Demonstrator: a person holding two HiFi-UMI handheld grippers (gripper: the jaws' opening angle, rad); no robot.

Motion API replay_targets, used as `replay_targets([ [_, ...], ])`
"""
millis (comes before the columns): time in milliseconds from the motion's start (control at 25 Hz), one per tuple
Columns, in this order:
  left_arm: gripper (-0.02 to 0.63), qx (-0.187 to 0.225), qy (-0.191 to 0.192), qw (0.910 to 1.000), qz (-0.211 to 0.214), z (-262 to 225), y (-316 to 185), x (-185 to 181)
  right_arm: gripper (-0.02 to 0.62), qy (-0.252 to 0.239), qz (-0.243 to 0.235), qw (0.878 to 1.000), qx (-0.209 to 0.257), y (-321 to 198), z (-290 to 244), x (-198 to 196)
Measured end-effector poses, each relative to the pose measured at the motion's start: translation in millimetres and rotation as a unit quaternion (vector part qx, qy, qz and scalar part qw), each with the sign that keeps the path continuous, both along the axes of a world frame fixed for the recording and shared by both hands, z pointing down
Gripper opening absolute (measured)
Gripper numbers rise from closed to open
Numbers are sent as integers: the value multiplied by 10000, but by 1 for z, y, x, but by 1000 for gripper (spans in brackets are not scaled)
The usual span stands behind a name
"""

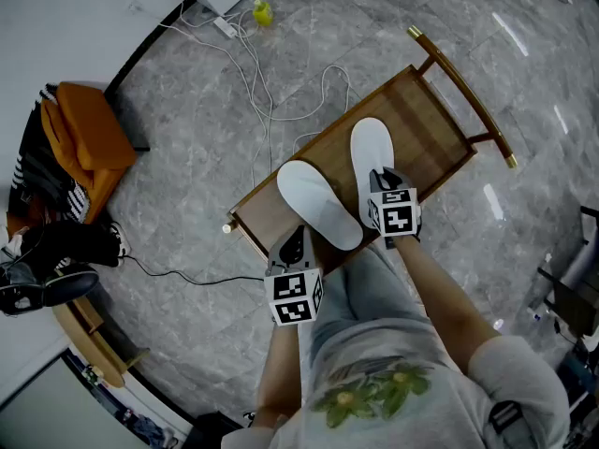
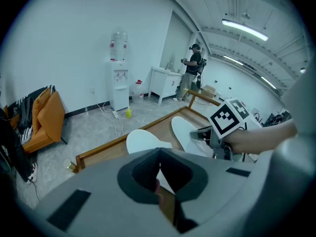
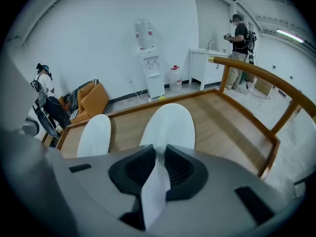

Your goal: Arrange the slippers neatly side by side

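Grey marble floor spreads under a low wooden counter [image 1: 440, 129] with a brass-tipped rail along its far side. White cables [image 1: 262, 92] trail across the floor toward a water dispenser [image 2: 118, 78] by the wall. An orange seat [image 1: 89, 134] stands well off to the left.

Two white slippers lie on the counter with their toes pointing away from the person. The left slipper [image 1: 318, 204] lies at a slant. The right slipper [image 1: 371, 152] lies straighter. Their near ends sit close together and their toes spread apart, so they are not yet parallel.

The left claw [image 1: 296, 247] reaches down at the near left edge of the left slipper. In the left gripper view its jaws are drawn narrow, tips together, with a thin white strip of that slipper caught in the gap. The right claw [image 1: 386, 181] sits at the near end of the right slipper. In the right gripper view its jaws are pinched on a white fold of that slipper's edge, and the toe shows beyond them.

A person [image 2: 192, 73] stands at the far end of the room.
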State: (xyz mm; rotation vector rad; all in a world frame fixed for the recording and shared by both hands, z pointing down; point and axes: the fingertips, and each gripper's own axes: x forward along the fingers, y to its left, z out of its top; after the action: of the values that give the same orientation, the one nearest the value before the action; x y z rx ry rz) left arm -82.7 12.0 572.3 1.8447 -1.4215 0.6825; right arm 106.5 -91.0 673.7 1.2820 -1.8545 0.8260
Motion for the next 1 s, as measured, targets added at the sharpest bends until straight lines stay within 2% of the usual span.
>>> replay_targets([
  [160, 15, -15, -2, 10000, -14, 0, -1, -2, 58, -63, -325, 9995, 9, 1, 0, -6],
  [360, 15, -6, -13, 10000, -39, -2, -3, -2, 58, -61, -1229, 9924, 60, 4, -3, -23],
  [560, 15, 10, -23, 10000, -68, -4, -6, -2, 60, -90, -1815, 9833, 66, 5, -6, -37],
  [1000, 15, 62, -47, 9998, -173, -10, -9, -7, 58, -132, -2326, 9722, -217, 11, -3, -56],
])
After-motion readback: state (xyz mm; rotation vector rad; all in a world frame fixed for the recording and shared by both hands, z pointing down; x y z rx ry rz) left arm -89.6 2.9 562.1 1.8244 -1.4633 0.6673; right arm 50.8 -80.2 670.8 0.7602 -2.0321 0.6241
